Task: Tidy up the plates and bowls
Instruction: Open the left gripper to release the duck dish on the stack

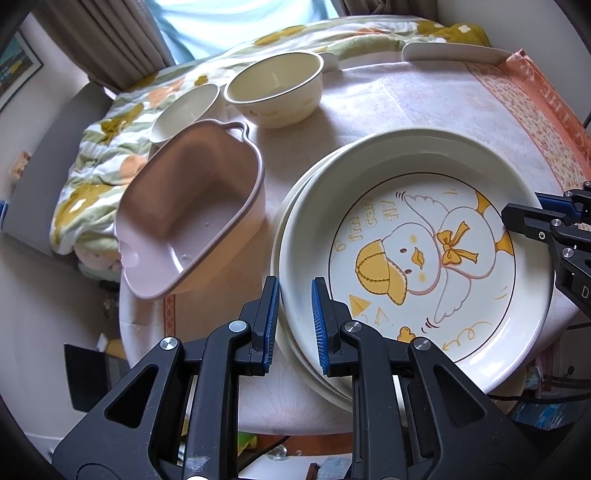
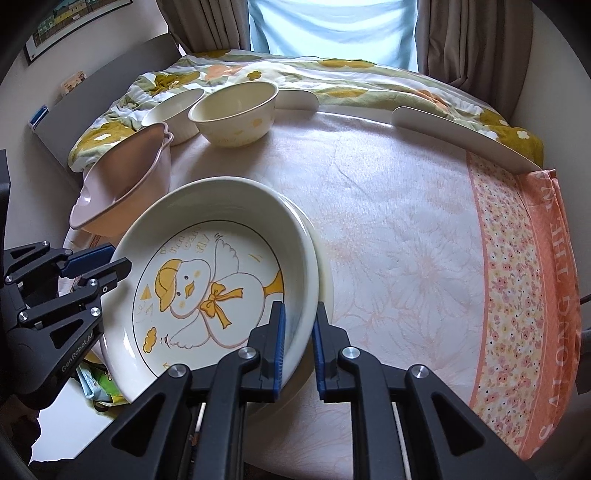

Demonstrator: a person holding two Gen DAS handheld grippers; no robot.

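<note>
Cloth covers the bench [image 2: 406, 229]: pale, with a faint flower print and an orange floral border with lettering along the right edge. Beyond the far edge lies a quilt [image 2: 332, 77] patterned in green, mustard and peach, and behind it grey-brown curtains [image 2: 472, 37] frame a bright window. A framed picture [image 2: 74, 14] hangs on the left wall.

Duck plate [image 1: 417, 251], white and deep-rimmed with a yellow-capped duckling, a bow and some lettering, sits on top of a plain white plate [image 1: 295, 221] at the bench's near left part, its near edge reaching past the bench edge. Left tongs [image 1: 294, 325] straddle the stacked rims at the plates' left side, jaws narrow but with a gap showing beside the pads. Right tongs [image 2: 298, 343] straddle the duck plate's rim on the opposite side, likewise narrowly parted.

Further back stand a pink heart-shaped basin [image 1: 195, 210], a small white ribbed bowl [image 1: 184, 110] and a cream bowl [image 1: 275, 92], close together.
</note>
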